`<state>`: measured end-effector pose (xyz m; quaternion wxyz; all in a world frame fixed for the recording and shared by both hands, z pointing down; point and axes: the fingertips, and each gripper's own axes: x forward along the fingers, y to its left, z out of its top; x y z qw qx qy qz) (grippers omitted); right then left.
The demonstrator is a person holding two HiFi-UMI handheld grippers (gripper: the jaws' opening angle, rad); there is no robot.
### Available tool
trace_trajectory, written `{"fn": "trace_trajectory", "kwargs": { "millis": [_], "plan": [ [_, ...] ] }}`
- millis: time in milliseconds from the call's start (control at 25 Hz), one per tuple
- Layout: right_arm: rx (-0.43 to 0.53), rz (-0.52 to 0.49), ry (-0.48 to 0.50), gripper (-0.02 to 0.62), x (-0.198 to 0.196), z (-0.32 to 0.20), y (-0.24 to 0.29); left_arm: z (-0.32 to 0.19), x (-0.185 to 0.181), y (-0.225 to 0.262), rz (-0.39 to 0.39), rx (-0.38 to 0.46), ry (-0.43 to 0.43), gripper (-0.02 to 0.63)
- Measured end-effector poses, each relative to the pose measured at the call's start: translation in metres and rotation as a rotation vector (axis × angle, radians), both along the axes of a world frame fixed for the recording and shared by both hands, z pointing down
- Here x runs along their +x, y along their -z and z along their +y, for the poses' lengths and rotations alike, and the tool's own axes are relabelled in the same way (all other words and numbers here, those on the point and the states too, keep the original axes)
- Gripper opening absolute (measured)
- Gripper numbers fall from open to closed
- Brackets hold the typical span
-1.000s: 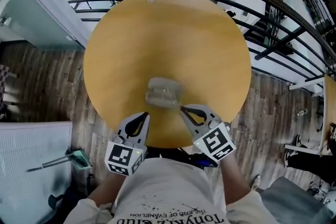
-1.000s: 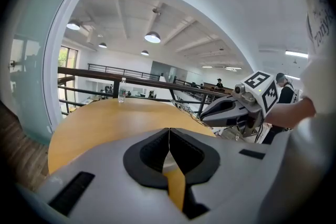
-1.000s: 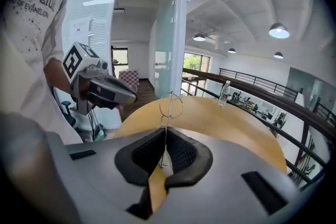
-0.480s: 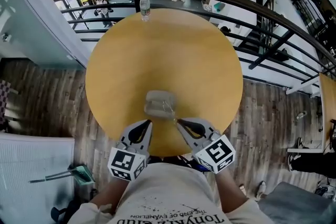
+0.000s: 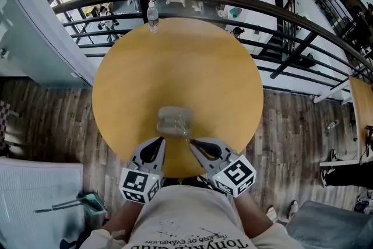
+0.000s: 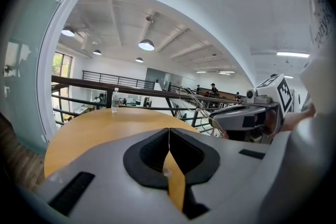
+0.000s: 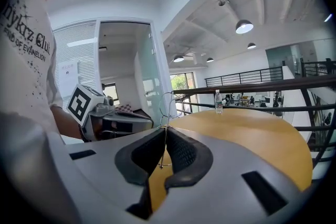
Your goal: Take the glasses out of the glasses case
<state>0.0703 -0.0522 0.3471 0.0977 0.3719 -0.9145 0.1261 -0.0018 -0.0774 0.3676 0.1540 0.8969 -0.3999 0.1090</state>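
A translucent grey glasses case [image 5: 173, 120] lies on the near part of a round wooden table [image 5: 175, 61]. Thin wire-framed glasses [image 7: 164, 144] stand up between the jaws of my right gripper [image 5: 190, 140], which is shut on them just right of the case's near edge. Seen from the left gripper view, the wire frame [image 6: 191, 98] rises above the right gripper [image 6: 214, 119]. My left gripper [image 5: 161, 140] is shut with nothing in it, at the case's near left. Whether the case is open I cannot tell.
A water bottle [image 5: 152, 16] stands at the table's far edge. A dark curved railing [image 5: 280, 3] runs behind the table, with a drop to a lower floor beyond. The person's torso is close against the table's near edge.
The head view has tipped up a little, showing more of the hall. Both grippers sit slightly nearer the body, and the right one still grips the glasses.
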Motion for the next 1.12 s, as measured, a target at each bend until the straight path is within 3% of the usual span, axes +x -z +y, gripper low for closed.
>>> {"fn": "trace_trajectory", "kwargs": {
  "millis": [1120],
  "plan": [
    [-0.020,-0.010,-0.007,0.032,-0.004,0.011,-0.004,0.014,-0.004,0.003,0.001,-0.004,0.026,0.025]
  ]
}}
